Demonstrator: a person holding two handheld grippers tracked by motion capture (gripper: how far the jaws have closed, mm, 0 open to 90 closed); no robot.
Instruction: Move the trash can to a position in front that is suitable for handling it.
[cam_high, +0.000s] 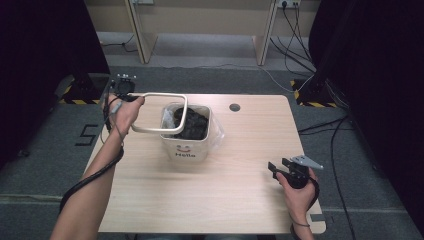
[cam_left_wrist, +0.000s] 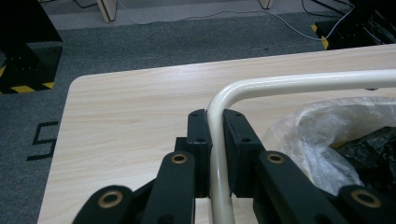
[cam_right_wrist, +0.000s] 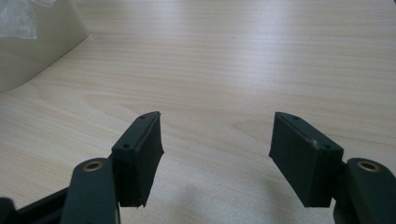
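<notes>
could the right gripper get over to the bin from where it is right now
Probably yes. The right gripper rests open on the table, and only bare wood lies between it and the bin. The left gripper grips the cream frame over the bin's far side.

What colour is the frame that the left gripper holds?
The frame is cream white, a plain glossy tube; the left gripper view shows it best, clamped in the left gripper.

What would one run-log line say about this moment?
left tongs: shut on cream frame | frame: over lined bin | right tongs: open, nothing between them, above table
</notes>
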